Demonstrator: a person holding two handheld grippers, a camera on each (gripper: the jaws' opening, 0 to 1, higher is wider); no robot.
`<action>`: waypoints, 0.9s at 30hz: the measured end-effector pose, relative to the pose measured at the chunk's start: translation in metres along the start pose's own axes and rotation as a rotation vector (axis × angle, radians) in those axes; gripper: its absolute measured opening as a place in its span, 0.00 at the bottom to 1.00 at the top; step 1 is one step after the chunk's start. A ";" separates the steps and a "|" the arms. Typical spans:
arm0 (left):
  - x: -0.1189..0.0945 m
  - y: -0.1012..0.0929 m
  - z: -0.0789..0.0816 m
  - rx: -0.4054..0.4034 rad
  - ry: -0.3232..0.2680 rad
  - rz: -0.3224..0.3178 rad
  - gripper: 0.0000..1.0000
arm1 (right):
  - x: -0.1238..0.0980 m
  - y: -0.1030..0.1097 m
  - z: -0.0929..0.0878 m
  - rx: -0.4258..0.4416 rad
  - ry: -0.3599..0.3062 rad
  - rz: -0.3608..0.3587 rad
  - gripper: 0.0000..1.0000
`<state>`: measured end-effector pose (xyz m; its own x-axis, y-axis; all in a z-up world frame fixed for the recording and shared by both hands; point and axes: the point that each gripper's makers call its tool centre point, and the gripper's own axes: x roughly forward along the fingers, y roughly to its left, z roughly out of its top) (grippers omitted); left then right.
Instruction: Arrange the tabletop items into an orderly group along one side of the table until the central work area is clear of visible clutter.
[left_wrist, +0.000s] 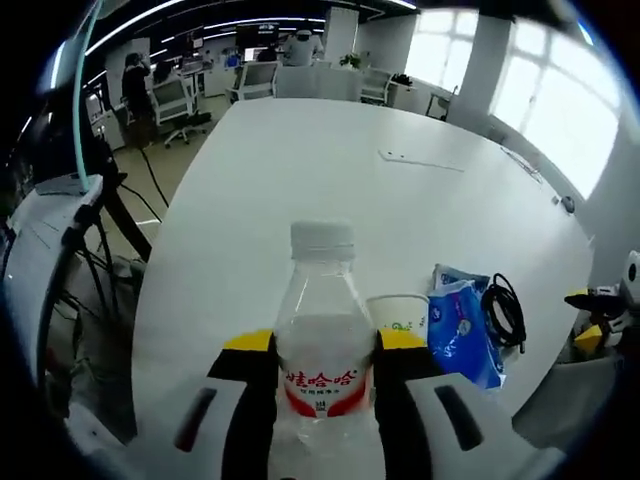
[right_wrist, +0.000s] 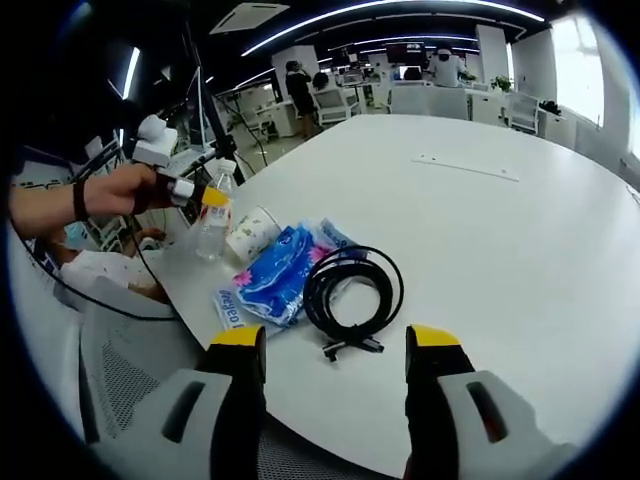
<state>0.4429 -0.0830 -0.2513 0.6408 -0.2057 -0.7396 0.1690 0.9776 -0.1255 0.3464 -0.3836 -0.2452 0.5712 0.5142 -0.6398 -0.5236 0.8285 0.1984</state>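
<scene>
Spanning both views: white table (right_wrist: 520, 230). Near its edge, blue pack (right_wrist: 272, 275), black cable (right_wrist: 352, 290), cup (right_wrist: 250, 232). Left gripper (left_wrist: 325, 345) clamped on bottle (left_wrist: 320, 350) beside cup. Right gripper (right_wrist: 336, 342) open wide, empty, facing cable.

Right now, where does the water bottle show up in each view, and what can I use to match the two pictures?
Left gripper view: the water bottle stands bottom centre, clamped between that gripper's own jaws.
Right gripper view: the water bottle is at middle left, near the table edge, held by the left gripper.
Shared landmark: the paper cup sits right beside the bottle, with the blue packet next to it.
</scene>
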 end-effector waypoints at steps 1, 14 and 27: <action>-0.001 0.000 0.001 0.001 -0.003 0.001 0.36 | 0.000 0.000 0.000 0.001 -0.001 0.000 0.55; -0.012 0.002 0.006 0.000 -0.053 0.016 0.36 | 0.003 0.005 0.003 -0.008 0.002 0.011 0.55; -0.019 -0.002 -0.007 0.028 -0.073 0.044 0.36 | 0.007 0.008 0.001 -0.011 0.010 0.024 0.55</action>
<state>0.4255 -0.0806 -0.2415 0.7005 -0.1661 -0.6941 0.1596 0.9844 -0.0744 0.3471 -0.3735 -0.2472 0.5522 0.5313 -0.6425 -0.5439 0.8136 0.2053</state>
